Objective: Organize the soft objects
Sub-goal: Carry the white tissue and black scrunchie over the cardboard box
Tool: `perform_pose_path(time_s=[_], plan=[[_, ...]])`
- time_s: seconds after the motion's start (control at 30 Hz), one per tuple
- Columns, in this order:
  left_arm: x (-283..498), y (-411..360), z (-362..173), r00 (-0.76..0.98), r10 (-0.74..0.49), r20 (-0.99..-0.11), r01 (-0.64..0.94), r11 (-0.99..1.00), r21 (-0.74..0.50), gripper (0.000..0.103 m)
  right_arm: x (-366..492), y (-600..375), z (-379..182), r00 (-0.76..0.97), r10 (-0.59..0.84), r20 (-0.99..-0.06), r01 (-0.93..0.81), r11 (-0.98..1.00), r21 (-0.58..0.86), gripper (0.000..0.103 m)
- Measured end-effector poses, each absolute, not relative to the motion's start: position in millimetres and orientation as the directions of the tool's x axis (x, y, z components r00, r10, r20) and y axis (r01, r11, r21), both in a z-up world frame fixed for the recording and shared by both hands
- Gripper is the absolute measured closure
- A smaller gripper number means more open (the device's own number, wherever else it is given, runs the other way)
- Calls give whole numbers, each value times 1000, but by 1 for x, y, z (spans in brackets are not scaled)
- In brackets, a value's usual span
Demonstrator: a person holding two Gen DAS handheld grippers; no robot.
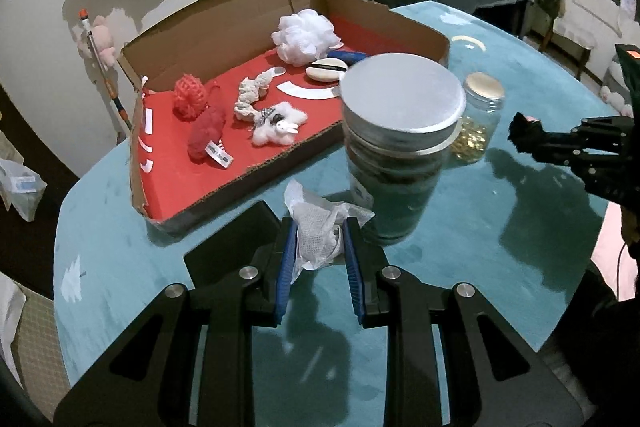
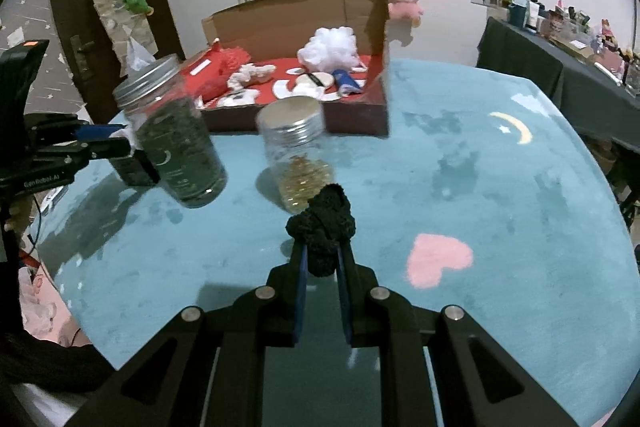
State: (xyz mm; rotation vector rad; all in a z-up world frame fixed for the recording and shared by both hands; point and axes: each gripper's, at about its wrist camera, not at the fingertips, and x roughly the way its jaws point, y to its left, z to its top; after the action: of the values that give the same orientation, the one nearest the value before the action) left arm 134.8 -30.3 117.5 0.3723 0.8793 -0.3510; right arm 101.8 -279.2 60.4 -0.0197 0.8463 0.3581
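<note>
My left gripper point(image 1: 319, 227) is shut on a white mesh pad in clear wrap point(image 1: 320, 235), held above the teal table near the cardboard box point(image 1: 240, 183). My right gripper point(image 2: 322, 251) is shut on a black knitted soft object point(image 2: 322, 223); it also shows in the left wrist view point(image 1: 524, 133) at the right. The red-lined box holds a white bath pouf point(image 1: 306, 35), a red mesh ball point(image 1: 190, 99), a red soft piece point(image 1: 206, 135), a cream knotted cloth point(image 1: 252, 93), a white bunny plush point(image 1: 280, 125) and a powder puff point(image 1: 324, 71).
A tall jar with a silver lid point(image 1: 400, 99) stands right in front of the left gripper. A smaller jar of yellow beads point(image 1: 478, 119) stands beside it, in front of the right gripper point(image 2: 298, 147). The teal table point(image 2: 480, 207) spreads to the right. Wall bags and plush toys hang behind.
</note>
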Motion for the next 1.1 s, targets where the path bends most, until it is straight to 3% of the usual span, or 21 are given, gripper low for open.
perform_pose_path(time_s=[0.53, 1.1], plan=[[201, -23, 118, 526, -185, -830, 475, 874, 106, 80, 161, -299, 69, 602, 285, -746, -303, 946, 118, 87], [274, -33, 117, 438, -293, -850, 553, 833, -2, 80, 234, -260, 104, 518, 422, -744, -478, 864, 158, 87]])
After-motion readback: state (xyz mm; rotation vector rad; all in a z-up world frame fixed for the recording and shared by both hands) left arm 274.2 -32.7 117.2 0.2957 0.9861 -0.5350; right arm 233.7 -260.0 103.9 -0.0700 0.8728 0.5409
